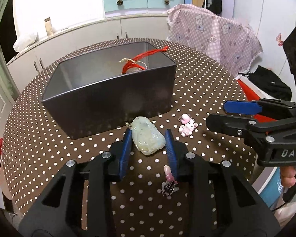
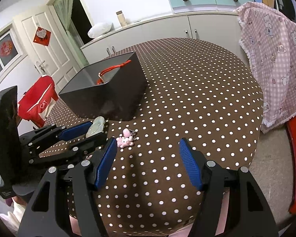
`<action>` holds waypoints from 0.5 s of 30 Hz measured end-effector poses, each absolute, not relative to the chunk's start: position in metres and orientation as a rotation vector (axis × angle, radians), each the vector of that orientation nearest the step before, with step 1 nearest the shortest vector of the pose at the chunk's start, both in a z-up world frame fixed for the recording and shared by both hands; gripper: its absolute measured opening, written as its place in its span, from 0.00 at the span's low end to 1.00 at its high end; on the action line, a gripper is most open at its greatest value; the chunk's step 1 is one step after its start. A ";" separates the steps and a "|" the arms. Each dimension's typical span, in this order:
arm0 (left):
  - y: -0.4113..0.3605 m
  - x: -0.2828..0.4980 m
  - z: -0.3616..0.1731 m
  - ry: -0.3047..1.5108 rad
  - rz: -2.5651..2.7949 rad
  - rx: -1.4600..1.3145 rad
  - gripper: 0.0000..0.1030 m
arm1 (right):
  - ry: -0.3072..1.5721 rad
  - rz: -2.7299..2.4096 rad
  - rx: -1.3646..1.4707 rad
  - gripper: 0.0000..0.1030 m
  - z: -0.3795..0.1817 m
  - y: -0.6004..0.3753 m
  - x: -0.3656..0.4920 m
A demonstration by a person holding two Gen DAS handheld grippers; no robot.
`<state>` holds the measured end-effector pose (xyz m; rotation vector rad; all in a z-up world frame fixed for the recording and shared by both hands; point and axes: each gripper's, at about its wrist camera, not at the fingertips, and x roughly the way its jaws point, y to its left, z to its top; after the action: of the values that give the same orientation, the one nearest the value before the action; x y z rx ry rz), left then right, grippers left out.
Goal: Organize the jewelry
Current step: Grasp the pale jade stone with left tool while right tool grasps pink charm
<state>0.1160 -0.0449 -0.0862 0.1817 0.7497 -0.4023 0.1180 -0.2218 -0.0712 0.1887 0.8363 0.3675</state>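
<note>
A pale green jade pendant [image 1: 148, 138] lies on the dotted tablecloth just in front of the dark grey box [image 1: 108, 81]. My left gripper [image 1: 148, 132] has its blue pads against both sides of the pendant, shut on it. From the right wrist view the pendant [image 2: 96, 127] sits between those fingers. Inside the box is a red cord [image 1: 136, 66] with a pale knot. A pink piglet charm [image 1: 187, 127] lies to the right of the pendant. My right gripper [image 2: 148, 141] hovers open over bare cloth, the piglet charm [image 2: 125, 140] just ahead of its left finger.
A small pink and black-white charm [image 1: 169, 181] lies by the left gripper's right finger. A pink checked cloth [image 2: 276, 69] drapes over a chair at the table's right. A red chair back [image 2: 37, 102] stands beyond the left edge. White cabinets [image 2: 167, 27] run behind.
</note>
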 end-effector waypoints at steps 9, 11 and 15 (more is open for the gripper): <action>-0.016 0.104 -0.080 0.696 -0.400 0.120 0.33 | 0.807 0.408 0.152 0.60 -0.065 -0.207 0.109; -0.013 0.099 -0.081 0.680 -0.403 0.123 0.33 | 0.797 0.441 0.130 0.60 -0.064 -0.200 0.106; -0.006 0.089 -0.082 0.662 -0.413 0.122 0.33 | 0.799 0.511 0.089 0.54 -0.067 -0.184 0.102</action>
<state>0.0885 -0.0059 -0.0820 0.1217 0.6620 -0.4125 0.1021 -0.1836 -0.0667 0.0892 0.7989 0.5111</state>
